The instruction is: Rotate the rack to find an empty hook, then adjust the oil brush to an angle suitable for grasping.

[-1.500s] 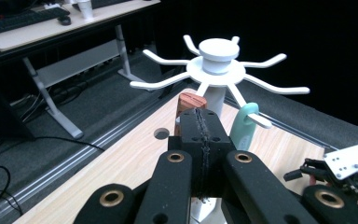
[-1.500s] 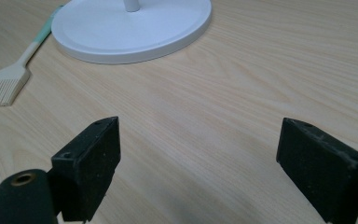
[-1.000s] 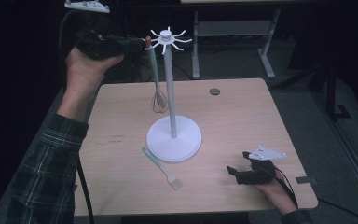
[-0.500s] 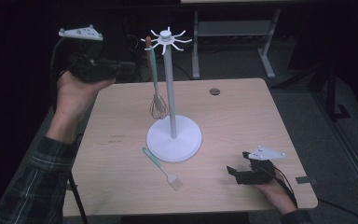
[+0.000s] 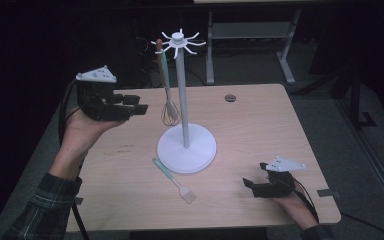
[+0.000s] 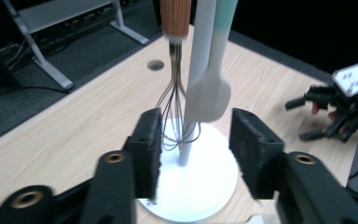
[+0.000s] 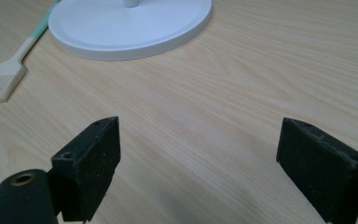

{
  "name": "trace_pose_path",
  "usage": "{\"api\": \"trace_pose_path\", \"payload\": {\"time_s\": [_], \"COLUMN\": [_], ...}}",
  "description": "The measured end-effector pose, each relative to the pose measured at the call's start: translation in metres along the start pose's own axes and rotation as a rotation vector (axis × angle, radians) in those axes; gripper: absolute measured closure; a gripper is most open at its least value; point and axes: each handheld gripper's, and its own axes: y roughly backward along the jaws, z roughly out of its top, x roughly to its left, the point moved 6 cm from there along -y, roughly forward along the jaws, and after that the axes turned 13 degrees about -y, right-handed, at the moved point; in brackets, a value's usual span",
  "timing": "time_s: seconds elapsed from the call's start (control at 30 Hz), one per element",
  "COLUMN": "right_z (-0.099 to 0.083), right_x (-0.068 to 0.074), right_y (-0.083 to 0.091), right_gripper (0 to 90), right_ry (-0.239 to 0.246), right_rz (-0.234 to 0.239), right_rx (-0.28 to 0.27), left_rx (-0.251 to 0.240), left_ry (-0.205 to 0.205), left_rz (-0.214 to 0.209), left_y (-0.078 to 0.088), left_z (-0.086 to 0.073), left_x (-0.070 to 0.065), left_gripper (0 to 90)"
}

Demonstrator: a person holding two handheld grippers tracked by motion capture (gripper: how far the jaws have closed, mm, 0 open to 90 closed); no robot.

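Observation:
A white hook stand (image 5: 182,100) rises from a round base (image 5: 186,148) at mid-table. From its top hooks hang a wire whisk (image 5: 170,115) with a wooden handle and a mint-handled spatula (image 5: 165,70). My left gripper (image 5: 135,105) hovers left of the stand and points at it. Its jaws have just been opening and nothing is between them. In the left gripper view the whisk (image 6: 177,107) and spatula (image 6: 209,93) hang just beyond the gripper (image 6: 193,140). A mint pastry brush (image 5: 175,181) lies in front of the base. My right gripper (image 5: 252,186) rests open at the front right.
A small round hole (image 5: 230,97) sits in the table's far edge. Metal frame legs (image 5: 285,55) stand on the floor behind. In the right gripper view, bare wood lies between the wide jaws, with the base (image 7: 130,28) and brush (image 7: 4,79) beyond.
My left hand has dropped from the stand's top and drawn back to the left. Its jaws have opened, leaving the utensil hanging on the hook. The right hand has stayed still.

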Motion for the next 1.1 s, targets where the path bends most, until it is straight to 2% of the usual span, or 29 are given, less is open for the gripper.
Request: {"api": "trace_pose_path", "payload": {"time_s": [0.17, 0.4, 0.67, 0.87, 1.0, 1.1], "right_z": [0.0, 0.0, -0.001, -0.001, -0.001, -0.001], "right_x": [0.0, 0.001, 0.001, 0.001, 0.001, 0.001], "right_y": [0.0, -0.001, -0.001, -0.001, -0.001, -0.002], "right_gripper": [13.6, 13.6, 13.6, 13.6, 13.6, 13.6], "right_ry": [0.004, 0.003, 0.004, 0.006, 0.009, 0.01], "right_rz": [0.0, -0.001, -0.001, -0.001, -0.001, -0.001], "right_rx": [0.003, 0.005, 0.009, 0.01, 0.011, 0.013], "left_rx": [0.022, 0.05, 0.083, 0.081, 0.075, 0.068], "left_ry": [0.007, 0.022, 0.026, 0.045, 0.044, 0.045], "left_rz": [0.007, 0.0, 0.006, -0.024, -0.033, -0.043], "left_y": [-0.012, -0.029, -0.045, -0.062, -0.077, -0.087], "left_z": [-0.025, -0.065, -0.102, -0.125, -0.137, -0.144], "left_x": [-0.007, -0.02, -0.043, -0.061, -0.074, -0.082], "left_gripper": [33.7, 21.7, 21.2, 22.5, 24.9, 30.1]}}
